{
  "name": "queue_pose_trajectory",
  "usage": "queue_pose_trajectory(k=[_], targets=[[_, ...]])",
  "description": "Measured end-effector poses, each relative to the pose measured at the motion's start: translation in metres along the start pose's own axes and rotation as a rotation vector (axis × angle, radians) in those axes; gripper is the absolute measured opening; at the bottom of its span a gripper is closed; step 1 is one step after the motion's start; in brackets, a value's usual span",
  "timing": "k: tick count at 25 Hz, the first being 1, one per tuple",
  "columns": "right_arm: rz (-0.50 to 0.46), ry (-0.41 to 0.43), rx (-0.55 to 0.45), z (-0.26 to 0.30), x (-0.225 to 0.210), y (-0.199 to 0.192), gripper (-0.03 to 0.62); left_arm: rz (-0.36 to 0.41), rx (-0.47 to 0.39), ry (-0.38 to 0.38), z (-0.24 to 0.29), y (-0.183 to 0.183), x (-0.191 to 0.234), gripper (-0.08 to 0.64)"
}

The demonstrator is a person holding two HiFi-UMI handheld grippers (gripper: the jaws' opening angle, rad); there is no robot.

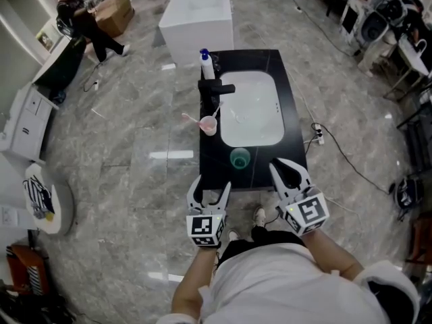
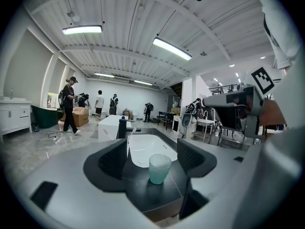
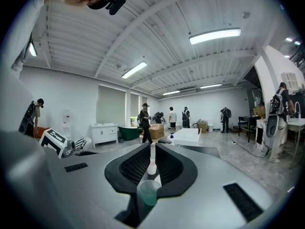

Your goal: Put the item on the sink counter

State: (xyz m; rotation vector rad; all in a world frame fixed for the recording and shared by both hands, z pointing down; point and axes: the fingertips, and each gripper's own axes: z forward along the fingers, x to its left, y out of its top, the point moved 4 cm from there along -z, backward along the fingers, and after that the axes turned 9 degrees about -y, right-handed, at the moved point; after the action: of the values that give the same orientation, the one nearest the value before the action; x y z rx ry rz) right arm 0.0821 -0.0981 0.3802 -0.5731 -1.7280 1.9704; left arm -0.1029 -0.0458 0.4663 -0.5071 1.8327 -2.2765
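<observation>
A translucent green cup point(image 1: 239, 158) stands upright on the black sink counter point(image 1: 293, 150), near its front edge, just before the white basin point(image 1: 251, 108). My left gripper point(image 1: 210, 186) hovers at the counter's front left corner, open and empty; in the left gripper view the green cup point(image 2: 159, 168) shows ahead between its spread jaws point(image 2: 152, 150), untouched. My right gripper point(image 1: 283, 167) hangs over the front right corner, its jaws drawn together to a thin slit with nothing in them. Through that slit point(image 3: 152, 149) the green cup point(image 3: 148, 192) appears.
A pink cup with a toothbrush point(image 1: 208, 125), a black faucet point(image 1: 216, 86) and a white bottle with a blue cap point(image 1: 204, 63) line the counter's left side. A white bathtub point(image 1: 197, 15) stands beyond. People with a cardboard box point(image 1: 111, 13) are at the far left. Cables point(image 1: 344, 155) trail on the floor to the right.
</observation>
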Motion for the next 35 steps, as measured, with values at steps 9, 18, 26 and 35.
queue_pose_trajectory(k=[9,18,26,35], targets=[[0.001,-0.005,0.004,0.004,-0.008,-0.004,0.054,-0.014,-0.018,0.024,-0.008,0.006,0.003,0.304],[-0.006,0.008,0.018,0.015,-0.008,-0.004,0.054,-0.035,-0.049,0.024,-0.01,0.022,0.01,0.275],[-0.017,0.015,0.04,0.024,-0.007,-0.006,0.054,-0.052,-0.041,0.019,-0.008,0.022,0.013,0.245],[-0.022,0.028,0.058,0.039,-0.003,-0.007,0.054,-0.064,-0.025,0.047,-0.017,0.022,0.028,0.216]])
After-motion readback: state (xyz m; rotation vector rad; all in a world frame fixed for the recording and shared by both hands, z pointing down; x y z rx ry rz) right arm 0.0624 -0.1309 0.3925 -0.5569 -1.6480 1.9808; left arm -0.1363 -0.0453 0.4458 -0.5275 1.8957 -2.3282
